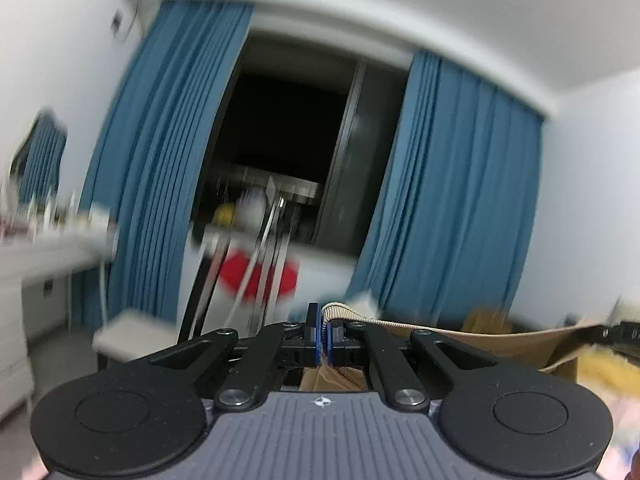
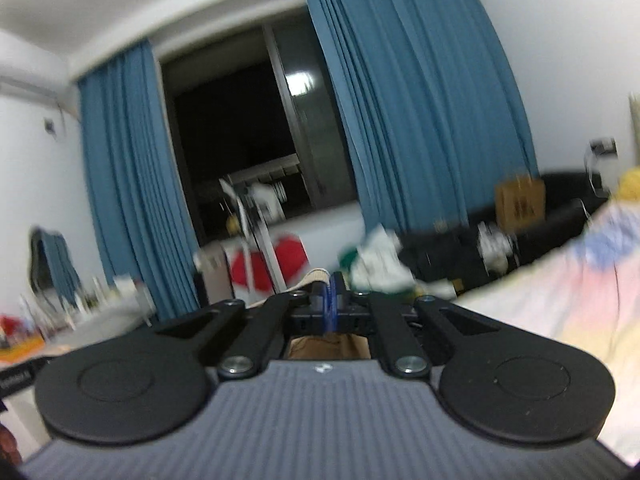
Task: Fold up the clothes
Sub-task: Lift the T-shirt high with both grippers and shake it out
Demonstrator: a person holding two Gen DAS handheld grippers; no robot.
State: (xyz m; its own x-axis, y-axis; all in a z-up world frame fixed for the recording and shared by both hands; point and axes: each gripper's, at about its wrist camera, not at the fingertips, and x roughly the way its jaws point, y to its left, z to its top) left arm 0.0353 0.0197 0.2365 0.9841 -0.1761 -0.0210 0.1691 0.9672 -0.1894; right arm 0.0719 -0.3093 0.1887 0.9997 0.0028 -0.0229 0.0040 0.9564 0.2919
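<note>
Between both tongs, tan garment pinched.

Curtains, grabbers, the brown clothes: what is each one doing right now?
Blue curtains: pulled apart, dark window showing between them.
Left gripper: shut on the tan garment's ribbed edge.
Right gripper: shut on the same tan cloth.
Tan garment: lifted up, edge stretched between both grippers.
Pastel bedding: spread flat, blurry.

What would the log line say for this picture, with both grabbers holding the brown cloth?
left gripper: shut on tan garment | right gripper: shut on tan garment | garment lifted, stretched between grippers | views blurred | blue curtains behind
</note>
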